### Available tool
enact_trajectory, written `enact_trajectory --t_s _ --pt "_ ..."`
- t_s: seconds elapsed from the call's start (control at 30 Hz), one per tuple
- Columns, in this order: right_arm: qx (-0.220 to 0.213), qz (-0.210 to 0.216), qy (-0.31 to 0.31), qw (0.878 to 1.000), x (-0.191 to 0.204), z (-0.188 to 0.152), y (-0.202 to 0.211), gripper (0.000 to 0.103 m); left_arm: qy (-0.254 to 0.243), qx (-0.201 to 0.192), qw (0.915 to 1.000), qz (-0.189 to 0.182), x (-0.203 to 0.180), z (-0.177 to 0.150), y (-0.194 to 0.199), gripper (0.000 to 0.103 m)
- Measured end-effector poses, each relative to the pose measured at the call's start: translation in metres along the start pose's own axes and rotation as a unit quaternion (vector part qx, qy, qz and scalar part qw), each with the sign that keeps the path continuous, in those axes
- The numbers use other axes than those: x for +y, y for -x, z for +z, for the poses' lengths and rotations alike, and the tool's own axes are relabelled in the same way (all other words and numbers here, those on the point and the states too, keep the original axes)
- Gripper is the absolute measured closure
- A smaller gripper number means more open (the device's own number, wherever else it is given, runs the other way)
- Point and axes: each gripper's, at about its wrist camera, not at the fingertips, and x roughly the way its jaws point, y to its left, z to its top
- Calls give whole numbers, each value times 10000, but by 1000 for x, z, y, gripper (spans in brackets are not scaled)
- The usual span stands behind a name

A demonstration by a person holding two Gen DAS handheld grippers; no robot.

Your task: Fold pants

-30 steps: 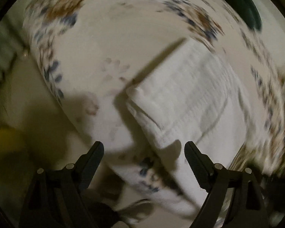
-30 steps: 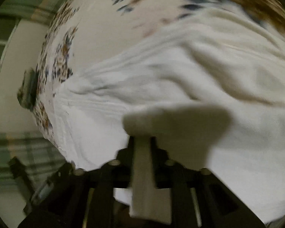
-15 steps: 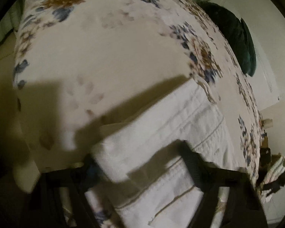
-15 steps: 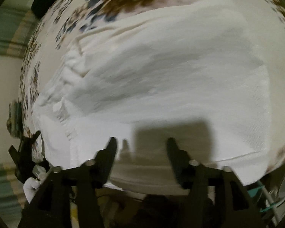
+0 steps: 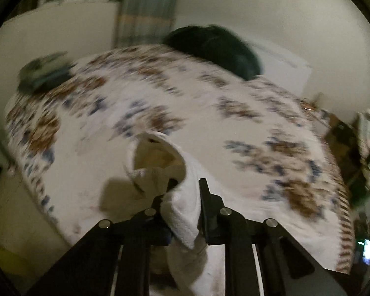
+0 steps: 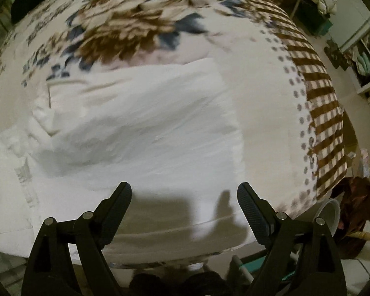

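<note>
The white pants [image 6: 140, 133] lie on the floral bedspread [image 6: 140, 24], folded over into a broad slab near the bed's front edge. My left gripper [image 5: 186, 185] is shut on an edge of the white pants [image 5: 182, 212] and holds it lifted above the bedspread [image 5: 209, 113]; the cloth curls up in front of the fingers. My right gripper [image 6: 185, 192] is open and empty, hovering over the near part of the pants, its shadow falling on the cloth.
A dark green pillow [image 5: 214, 49] lies at the far end of the bed and a dark bundle [image 5: 42, 74] at the far left corner. A white cup [image 6: 329, 212] and brown cloth [image 6: 357, 197] sit beside the bed at right.
My left gripper closed on the pants' edge and lifted it off the bed. My right gripper let go of the cloth, opened wide and drew back.
</note>
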Motion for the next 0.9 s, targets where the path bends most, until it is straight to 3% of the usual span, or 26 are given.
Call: enact_trajectory --t_s 0.2,0.4,0.53,0.57,0.63,0.77,0.8,0.87,0.9 --pt "47 171 -462 9988 -45 -3 15 14 -637 133 9931 -976 -110 -11 30 89" --pt "95 95 -957 9953 -121 -18 22 14 -1352 645 9724 -1790 -215 -66 29 89" --pt "182 2 -1286 9915 -168 -25 12 14 -2046 1272 9497 -2002 -274 -123 3 89" --pt "221 0 -1372 9903 -178 -27 9 14 -2246 1567 9408 -1999 -286 -138 -8 88" --pt "310 53 -1546 9875 -201 -33 2 14 -2351 2156 9253 -2050 -301 -159 -29 88" --pt "415 296 -1760 9831 -231 -42 -7 13 -2447 2749 9054 -2117 -318 -173 -37 86" --pt "415 459 -1821 9813 -239 -44 -6 11 -2474 2755 9047 -2107 -317 -171 -33 79" --pt "333 742 -1866 9791 -246 -45 -2 10 -2506 2601 9072 -2158 -313 -156 -18 42" --pt "248 994 -1832 9777 -249 -44 1 10 -2492 2545 9097 -2135 -307 -148 -13 6"
